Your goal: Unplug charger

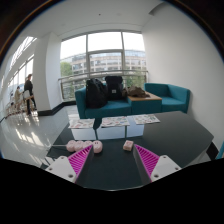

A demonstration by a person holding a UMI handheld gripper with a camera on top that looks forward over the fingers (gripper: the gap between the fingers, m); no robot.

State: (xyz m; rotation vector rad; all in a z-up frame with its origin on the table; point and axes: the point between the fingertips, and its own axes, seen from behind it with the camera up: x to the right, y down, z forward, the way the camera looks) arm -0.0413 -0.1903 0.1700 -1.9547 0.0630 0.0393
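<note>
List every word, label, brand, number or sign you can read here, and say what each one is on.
No text can be read.
Papers or magazines on the dark table: print too small and blurred.
Pink objects and small block ahead of the claw: no legible marking.
Bags on the teal sofa: no readable logo.
The claw is open, holding nothing.

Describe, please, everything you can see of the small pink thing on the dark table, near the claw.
The small pink thing lies flat on the dark table, just ahead of the claw's left finger and beyond its tip. It looks like two or three pale pink, rounded blocks set side by side, perhaps plastic. Whether it is the charger cannot be told. No cable shows. A smaller tan block lies apart from it. The claw is open and touches nothing.
</note>
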